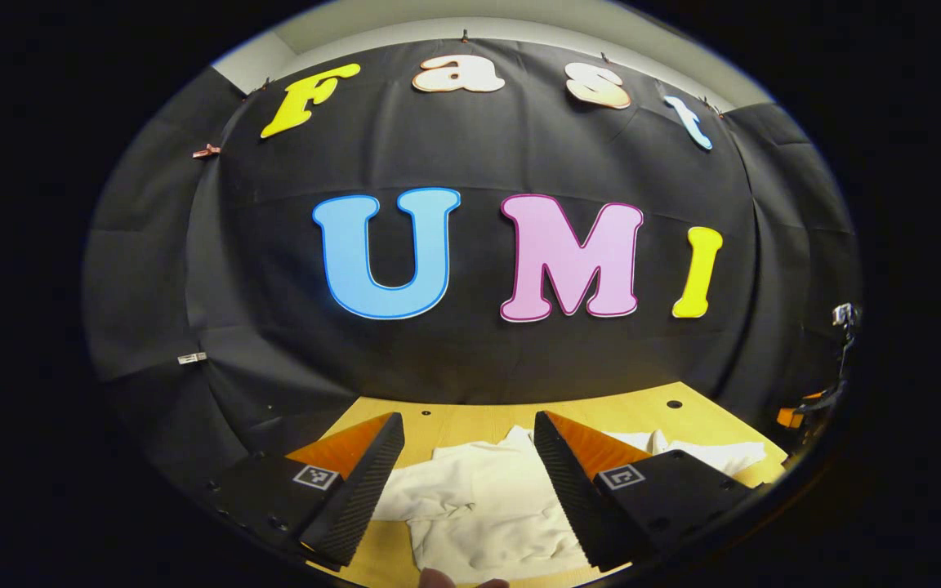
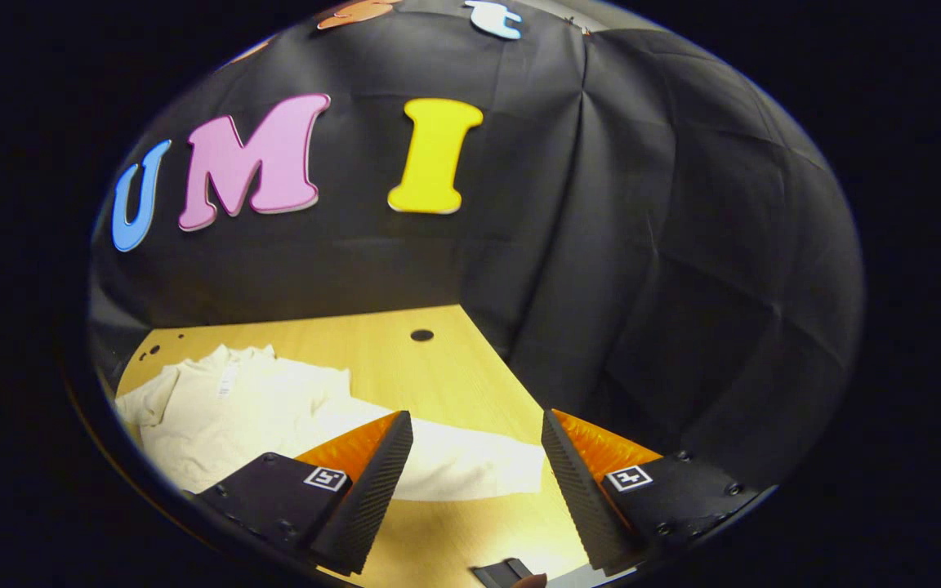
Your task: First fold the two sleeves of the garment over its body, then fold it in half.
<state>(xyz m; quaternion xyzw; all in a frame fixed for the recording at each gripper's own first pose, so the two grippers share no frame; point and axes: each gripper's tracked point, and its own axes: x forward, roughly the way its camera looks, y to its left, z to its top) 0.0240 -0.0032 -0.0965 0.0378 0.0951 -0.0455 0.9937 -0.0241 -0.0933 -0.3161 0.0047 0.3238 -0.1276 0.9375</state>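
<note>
A cream-white garment lies spread on the wooden table. My left gripper hovers above its near part, open, nothing between the fingers. In the right gripper view the garment lies to the left, its collar toward the back wall. One sleeve stretches out flat to the right across the wood. My right gripper is open above that sleeve's outer end, holding nothing.
The table has small round holes near its back edge. Black cloth walls close it in behind and on the right. A small dark object lies at the near edge. A stand with a camera rises at the far right.
</note>
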